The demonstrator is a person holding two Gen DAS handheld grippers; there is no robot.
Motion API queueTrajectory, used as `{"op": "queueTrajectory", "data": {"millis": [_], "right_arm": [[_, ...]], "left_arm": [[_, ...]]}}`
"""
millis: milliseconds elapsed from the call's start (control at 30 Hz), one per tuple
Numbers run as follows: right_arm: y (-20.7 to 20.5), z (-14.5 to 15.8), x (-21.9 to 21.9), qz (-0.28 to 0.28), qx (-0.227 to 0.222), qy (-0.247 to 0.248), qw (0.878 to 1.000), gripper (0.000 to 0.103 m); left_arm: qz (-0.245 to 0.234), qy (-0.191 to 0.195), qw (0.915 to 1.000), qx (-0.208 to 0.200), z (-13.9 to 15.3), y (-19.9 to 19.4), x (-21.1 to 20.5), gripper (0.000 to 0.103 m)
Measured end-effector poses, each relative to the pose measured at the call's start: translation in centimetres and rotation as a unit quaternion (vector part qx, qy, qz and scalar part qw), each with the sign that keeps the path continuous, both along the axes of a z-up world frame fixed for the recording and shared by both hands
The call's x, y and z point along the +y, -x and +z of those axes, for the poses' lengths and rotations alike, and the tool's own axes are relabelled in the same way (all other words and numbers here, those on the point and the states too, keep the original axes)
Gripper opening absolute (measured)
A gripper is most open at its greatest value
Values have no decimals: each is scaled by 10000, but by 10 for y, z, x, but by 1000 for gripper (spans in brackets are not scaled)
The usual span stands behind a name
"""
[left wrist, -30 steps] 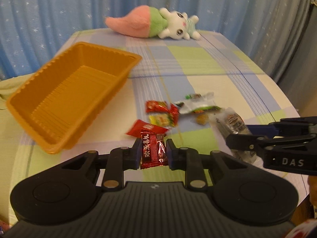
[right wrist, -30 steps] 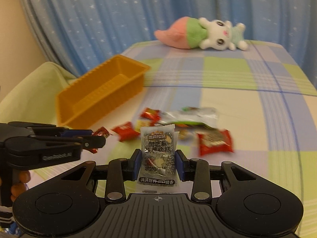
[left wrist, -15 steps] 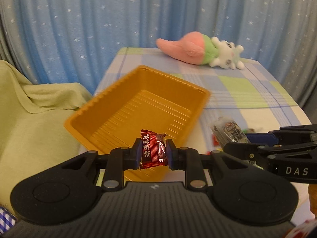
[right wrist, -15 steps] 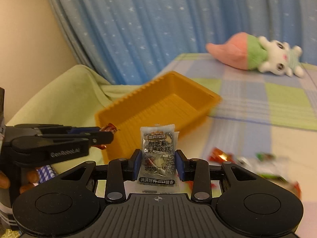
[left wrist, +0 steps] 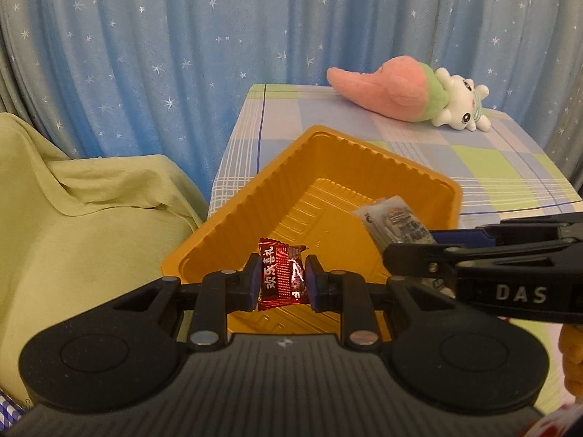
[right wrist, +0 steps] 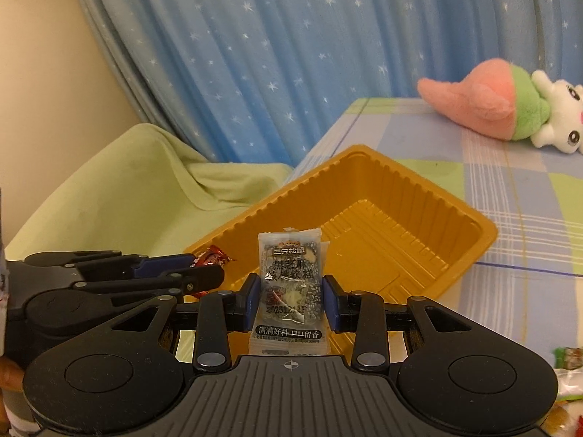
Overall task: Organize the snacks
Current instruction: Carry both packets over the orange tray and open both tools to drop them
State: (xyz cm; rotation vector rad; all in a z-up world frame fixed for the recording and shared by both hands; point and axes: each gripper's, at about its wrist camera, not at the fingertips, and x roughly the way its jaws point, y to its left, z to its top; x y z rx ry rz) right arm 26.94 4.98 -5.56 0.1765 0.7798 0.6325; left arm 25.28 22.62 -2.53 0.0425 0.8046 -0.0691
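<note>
An empty orange plastic tray (left wrist: pixel 364 153) (right wrist: pixel 419 182) sits near the left edge of the checked table. Above its near end, my left gripper (left wrist: pixel 282 278) is shut on a small red candy packet (left wrist: pixel 278 273); the right wrist view shows that gripper (right wrist: pixel 204 271) and the candy (right wrist: pixel 213 256) at left. My right gripper (right wrist: pixel 291 293) is shut on a clear packet with dark filling (right wrist: pixel 289 284), held upright over the tray's near rim. In the left wrist view, that packet (left wrist: pixel 395 220) and the right gripper (left wrist: pixel 408 247) come in from the right.
A pink and green plush toy (left wrist: pixel 404 94) (right wrist: pixel 503 105) lies at the table's far side. A green cloth-covered seat (left wrist: pixel 83 211) (right wrist: pixel 120 189) stands left of the table. Blue starred curtains hang behind. A few loose snack packets (right wrist: pixel 568 360) show at the right edge.
Both grippers have carried their packets leftward from the loose snacks to above the orange tray. The tray now fills the middle of both views.
</note>
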Motion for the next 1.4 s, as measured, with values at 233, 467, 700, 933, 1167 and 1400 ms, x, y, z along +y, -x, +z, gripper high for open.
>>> {"op": "queueTrajectory", "data": {"millis": [233,467,700,933,1167,1400], "right_arm": [[-21,-19,17,-128,324,106,9993,37],[-34,-35,25,-259,514,148,9982,38],[-40,-38,20,-425,664,148,9968,47],[-39,-35,14,-419,653,170,9968,47],[-29,-28,9,-436,580,145,9973,48],[-4,-14,0,-323,391,172,9986,49]], "left_arm": [[-7,22,9999,164,-14,-15,9,23],[-26,31,9996,284,-25,-26,14,23],[-22,75,9994,345,-31,-28,16,23],[-83,88,9994,319,-30,-30,15,24],[-99,19,9998,181,-24,-26,10,35],[-1,130,9996,265,-15,1,13,43]]}}
